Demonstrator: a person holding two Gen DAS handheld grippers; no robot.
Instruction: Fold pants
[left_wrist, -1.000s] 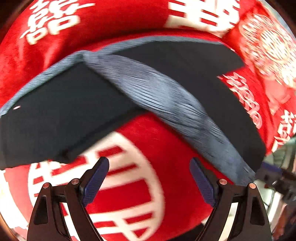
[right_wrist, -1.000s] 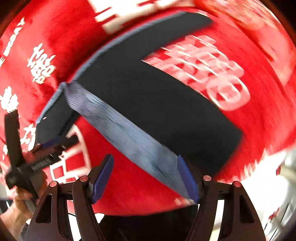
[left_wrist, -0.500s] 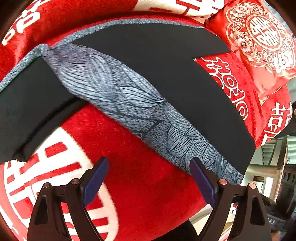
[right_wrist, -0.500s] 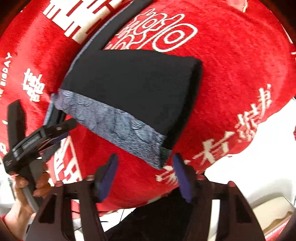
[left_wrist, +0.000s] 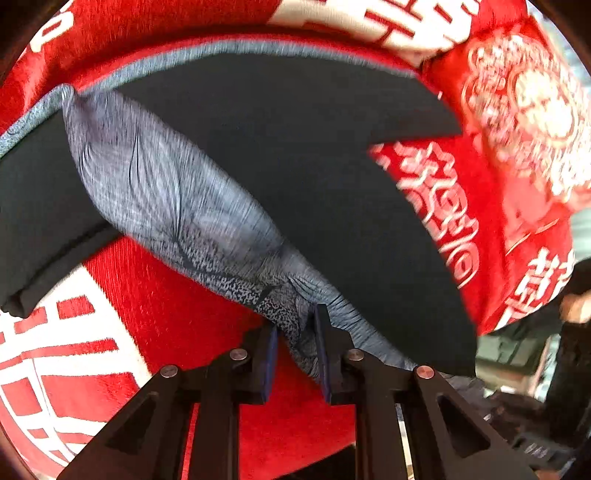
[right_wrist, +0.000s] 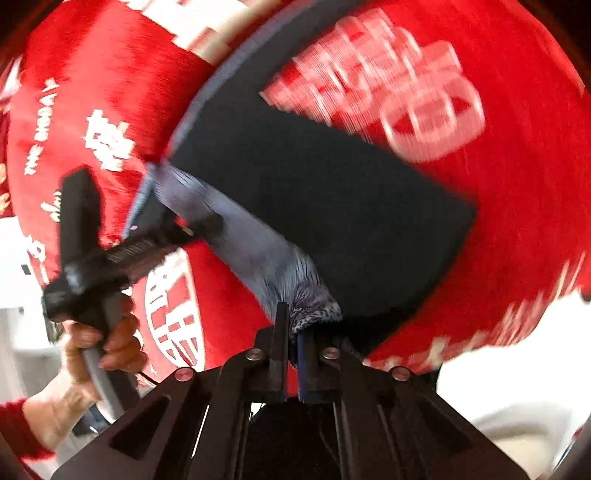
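Black pants (left_wrist: 314, 166) with a grey patterned waistband (left_wrist: 177, 206) lie spread on a red blanket (left_wrist: 177, 314). My left gripper (left_wrist: 295, 347) is shut on the waistband near its right end. In the right wrist view the pants (right_wrist: 332, 206) lie ahead, and my right gripper (right_wrist: 291, 343) is shut on the waistband's near end (right_wrist: 295, 295). The left gripper (right_wrist: 122, 251), held by a hand, shows at the left of that view, at the waistband's other end.
The red blanket (right_wrist: 517, 184) with white characters covers the surface. A red embroidered cushion (left_wrist: 524, 96) lies at the far right in the left wrist view. The blanket's edge drops off at the near side, with pale floor (right_wrist: 517, 369) beyond.
Both grippers were open short of the waistband. Now both have closed on the grey waistband, one at each end, and the band bunches at the jaws.
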